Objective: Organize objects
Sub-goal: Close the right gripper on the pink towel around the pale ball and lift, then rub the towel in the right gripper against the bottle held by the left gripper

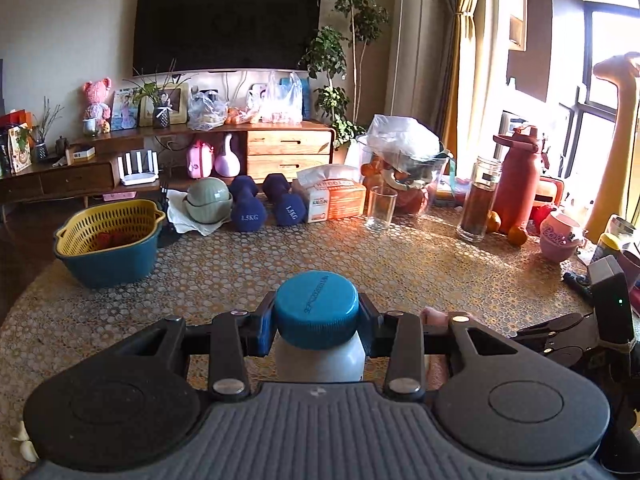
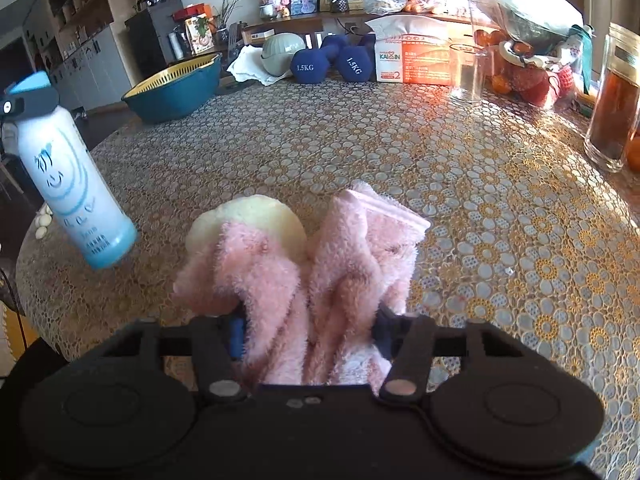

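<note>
A lived-in sitting room with a dark television (image 1: 227,24) over a wooden cabinet lies beyond a round table (image 2: 400,152) under a lace-patterned cover, with a yellow-and-blue basket (image 1: 108,240) at its far left edge. Nearer than the basket, the left gripper (image 1: 318,322) is clamped on the blue cap of a white bottle (image 2: 76,184), long axis tilted off upright, its base at the table. Right of the bottle, the right gripper (image 2: 308,328) pinches a bunched pink towel (image 2: 312,264); the left looks nearer the basket.
</note>
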Demonstrator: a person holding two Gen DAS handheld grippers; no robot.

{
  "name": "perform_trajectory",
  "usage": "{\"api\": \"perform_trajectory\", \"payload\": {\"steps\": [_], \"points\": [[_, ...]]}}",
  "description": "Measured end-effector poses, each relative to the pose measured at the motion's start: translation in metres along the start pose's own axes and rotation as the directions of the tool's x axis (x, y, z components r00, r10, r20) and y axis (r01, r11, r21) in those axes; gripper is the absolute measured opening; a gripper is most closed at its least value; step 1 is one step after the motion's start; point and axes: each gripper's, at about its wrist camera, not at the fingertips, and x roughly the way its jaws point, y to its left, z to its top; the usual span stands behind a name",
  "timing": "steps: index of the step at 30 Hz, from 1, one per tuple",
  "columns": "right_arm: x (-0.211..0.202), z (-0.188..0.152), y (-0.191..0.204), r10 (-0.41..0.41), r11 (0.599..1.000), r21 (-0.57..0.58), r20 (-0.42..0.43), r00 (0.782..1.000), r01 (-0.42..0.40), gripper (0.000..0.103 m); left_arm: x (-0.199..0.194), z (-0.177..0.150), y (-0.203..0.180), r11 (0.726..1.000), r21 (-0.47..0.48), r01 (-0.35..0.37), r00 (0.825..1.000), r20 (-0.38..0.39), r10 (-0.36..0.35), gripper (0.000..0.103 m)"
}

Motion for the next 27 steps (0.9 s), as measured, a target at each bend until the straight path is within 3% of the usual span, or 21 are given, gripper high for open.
{"api": "perform_trajectory", "payload": {"steps": [2,7,13,17,22,27], "points": [[-0.005,-0.002,-0.003,-0.011,1.000,0.029,0.022,1.000,0.010,0.035,-0.001,-0.004,-0.007,1.000,-0.015,0.018,1.000,0.005,-0.018,0.040],[-0.019,-0.005,-0.013,0.011,0.987,0.160,0.072,0.997,-0.022,0.031,-0.007,-0.018,-0.009,0.998,-0.054,0.019,1.000,0.006,-0.018,0.040],[-0.046,0.011,-0.005,0.120,0.953,0.252,0.192,0.974,-0.167,0.031,-0.023,-0.033,0.001,0.995,-0.092,0.028,0.999,0.019,-0.027,0.039],[-0.054,0.031,0.019,0.247,0.923,0.236,0.245,0.938,-0.304,0.031,-0.034,-0.042,0.006,0.993,-0.115,0.037,0.999,0.034,-0.033,0.039],[-0.038,0.038,0.047,0.342,0.893,0.226,0.218,0.914,-0.388,0.031,-0.046,-0.051,0.007,0.992,-0.111,0.056,0.998,0.043,-0.052,0.039],[-0.018,0.028,0.068,0.306,0.928,0.171,0.156,0.939,-0.331,0.031,-0.055,-0.057,0.010,0.990,-0.125,0.070,0.997,0.043,-0.065,0.039]]}}
